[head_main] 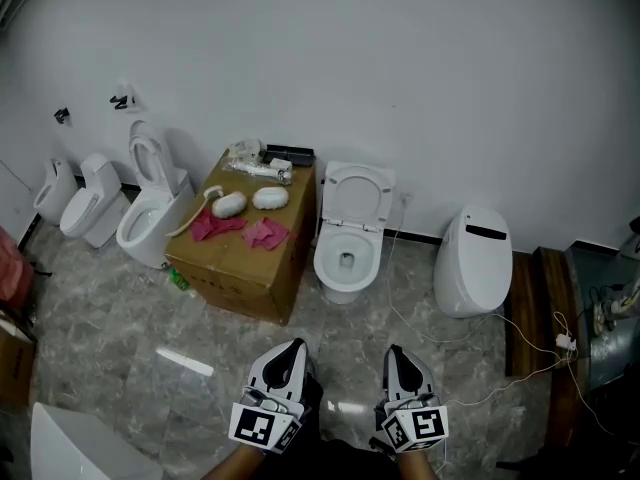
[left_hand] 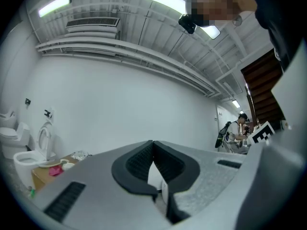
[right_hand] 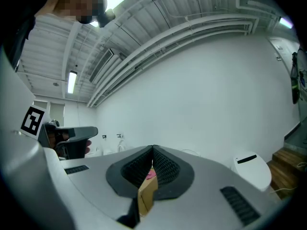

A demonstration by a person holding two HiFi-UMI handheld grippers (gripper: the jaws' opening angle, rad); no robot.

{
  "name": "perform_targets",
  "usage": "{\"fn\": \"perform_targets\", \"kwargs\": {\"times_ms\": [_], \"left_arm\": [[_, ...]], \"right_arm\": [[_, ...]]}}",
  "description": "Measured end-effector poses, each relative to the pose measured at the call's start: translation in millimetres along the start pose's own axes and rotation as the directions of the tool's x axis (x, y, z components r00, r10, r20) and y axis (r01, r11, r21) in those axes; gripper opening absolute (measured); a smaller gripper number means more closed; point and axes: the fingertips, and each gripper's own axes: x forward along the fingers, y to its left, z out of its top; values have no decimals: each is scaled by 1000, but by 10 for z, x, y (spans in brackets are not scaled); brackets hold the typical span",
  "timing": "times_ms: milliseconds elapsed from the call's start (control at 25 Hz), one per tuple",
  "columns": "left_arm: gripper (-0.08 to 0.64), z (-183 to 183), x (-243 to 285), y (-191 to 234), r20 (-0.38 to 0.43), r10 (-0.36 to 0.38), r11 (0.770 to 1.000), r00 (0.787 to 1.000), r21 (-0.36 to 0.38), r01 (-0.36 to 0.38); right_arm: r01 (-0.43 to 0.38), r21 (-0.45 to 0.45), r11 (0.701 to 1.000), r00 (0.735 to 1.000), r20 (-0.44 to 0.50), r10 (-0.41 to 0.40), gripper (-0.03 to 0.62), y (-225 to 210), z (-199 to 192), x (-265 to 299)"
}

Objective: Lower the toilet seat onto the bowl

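Note:
The white toilet (head_main: 345,256) stands against the far wall in the head view, its seat and lid (head_main: 357,192) raised upright over the open bowl. Both grippers are low at the front of that view, well short of the toilet and touching nothing. My left gripper (head_main: 293,351) points toward the cardboard box, its jaws shut and empty (left_hand: 152,143). My right gripper (head_main: 396,356) points toward the toilet's right side, also shut with nothing in it (right_hand: 152,150). In the gripper views the jaws hide the toilet itself.
A cardboard box (head_main: 240,258) with pink cloths and white items sits left of the toilet. Further toilets (head_main: 150,213) line the wall to its left. A closed white toilet (head_main: 472,260) stands at the right, with cables (head_main: 520,363) on the marble floor and a wooden step (head_main: 545,298).

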Motion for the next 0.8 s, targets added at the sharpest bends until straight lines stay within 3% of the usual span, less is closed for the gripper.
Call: {"fn": "perform_targets", "kwargs": {"times_ms": [560,800], "left_arm": [[9,54,2112,1215,5,-92,996,996,-19,92],[9,20,2806,1603,-9,-135,991,991,-12,135]], "right_arm": [[29,-38,999,999,-41,-30,25,-614,107,2333],[44,-66,997,997,-67,-49,25,-910,107,3087]]}}
